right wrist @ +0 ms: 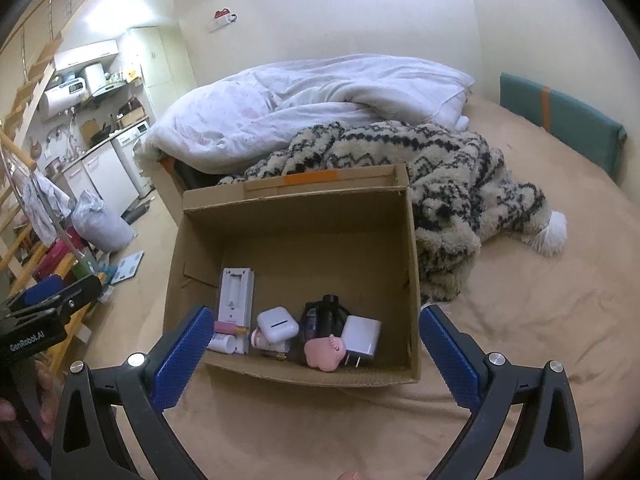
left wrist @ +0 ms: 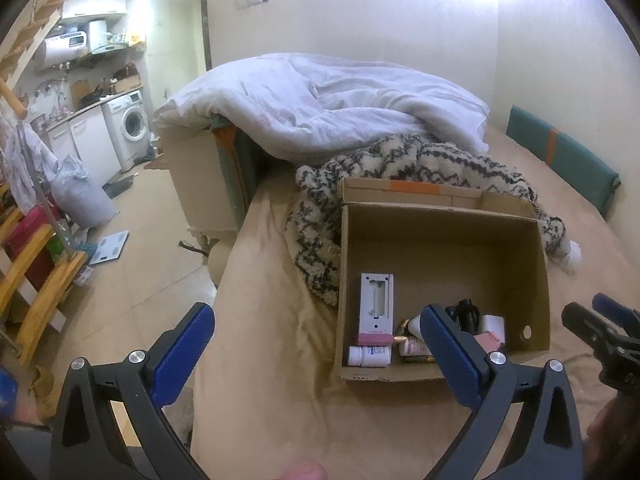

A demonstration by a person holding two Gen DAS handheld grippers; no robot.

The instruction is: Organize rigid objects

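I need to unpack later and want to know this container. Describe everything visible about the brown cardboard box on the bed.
The brown cardboard box is open-topped and rectangular, of plain corrugated card. A strip of orange tape crosses its far flap and a round hole pierces one side wall. It sits upright on the tan bedsheet, its far side against the patterned fleece blanket. Small items lie clustered at its near end; the far half of its floor is bare.

Matt brown cardboard box (right wrist: 296, 216), glossy white plastic charger (right wrist: 361, 335), shaggy knitted blanket (right wrist: 452, 168), smooth tan bedsheet (right wrist: 540, 300)
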